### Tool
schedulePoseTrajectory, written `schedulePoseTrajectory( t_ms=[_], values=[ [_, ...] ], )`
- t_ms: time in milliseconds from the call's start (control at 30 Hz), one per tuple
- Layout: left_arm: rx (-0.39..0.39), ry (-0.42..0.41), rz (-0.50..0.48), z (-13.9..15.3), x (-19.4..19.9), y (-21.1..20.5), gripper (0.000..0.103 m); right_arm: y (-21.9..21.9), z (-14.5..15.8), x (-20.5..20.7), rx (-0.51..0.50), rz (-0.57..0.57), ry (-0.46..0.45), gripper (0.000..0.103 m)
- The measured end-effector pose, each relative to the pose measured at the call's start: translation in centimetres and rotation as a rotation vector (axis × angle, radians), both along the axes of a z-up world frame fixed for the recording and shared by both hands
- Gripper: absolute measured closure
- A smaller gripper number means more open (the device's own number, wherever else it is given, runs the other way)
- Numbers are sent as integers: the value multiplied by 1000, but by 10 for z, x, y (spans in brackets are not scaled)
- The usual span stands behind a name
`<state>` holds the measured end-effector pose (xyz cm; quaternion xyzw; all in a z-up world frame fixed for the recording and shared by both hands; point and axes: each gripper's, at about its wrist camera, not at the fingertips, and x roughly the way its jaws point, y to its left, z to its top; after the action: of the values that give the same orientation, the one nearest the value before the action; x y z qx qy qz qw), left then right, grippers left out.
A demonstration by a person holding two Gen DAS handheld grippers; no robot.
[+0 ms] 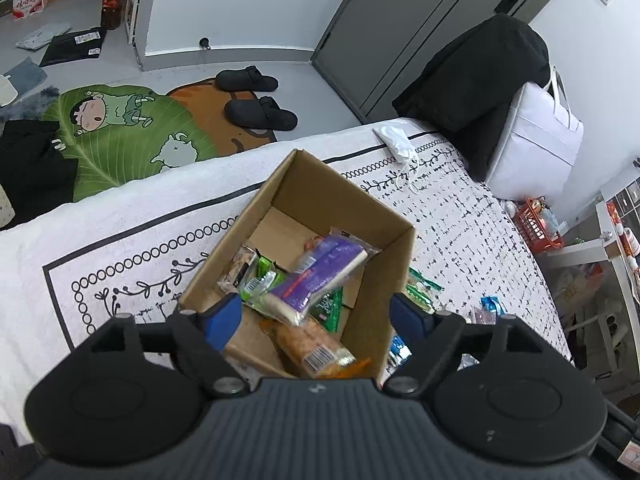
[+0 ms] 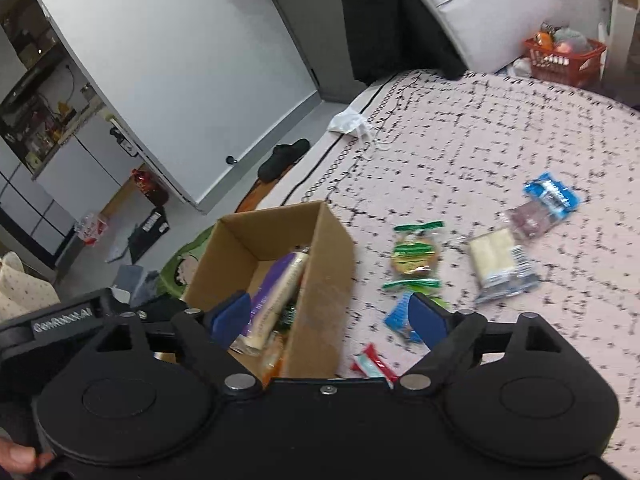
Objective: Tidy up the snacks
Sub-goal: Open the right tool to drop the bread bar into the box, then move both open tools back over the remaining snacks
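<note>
Both grippers, left gripper [image 1: 316, 316] and right gripper [image 2: 328, 316], stood spread, gripping nothing; purple-wrapped snack [image 1: 316, 276] lay slanted in cardboard box [image 1: 352, 200] beyond the fingertips, label probably unreadable.

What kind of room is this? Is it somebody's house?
Most likely a small home or flat. A cartoon floor mat and black slippers lie by a grey door, and a cardboard box of snacks sits on a patterned blanket.
</note>
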<state>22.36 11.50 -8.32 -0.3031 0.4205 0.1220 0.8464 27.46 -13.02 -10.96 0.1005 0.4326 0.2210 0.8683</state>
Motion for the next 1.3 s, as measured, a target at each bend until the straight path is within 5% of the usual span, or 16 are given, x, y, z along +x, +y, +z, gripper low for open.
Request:
schedulePoseTrajectory(
  t_ms=[333,733,1300],
  values=[
    [6,-47,-45,14,-8,-33,0,-41,5,-5,-74,11,-112,10],
    [50,-31,-44,13,-16,-72,0,-83,-1,-10,-185,78,-194,4],
    [73,-41,29,-12,-26,-129,3,-110,-37,5,-121,124,-255,4]
  ],
)
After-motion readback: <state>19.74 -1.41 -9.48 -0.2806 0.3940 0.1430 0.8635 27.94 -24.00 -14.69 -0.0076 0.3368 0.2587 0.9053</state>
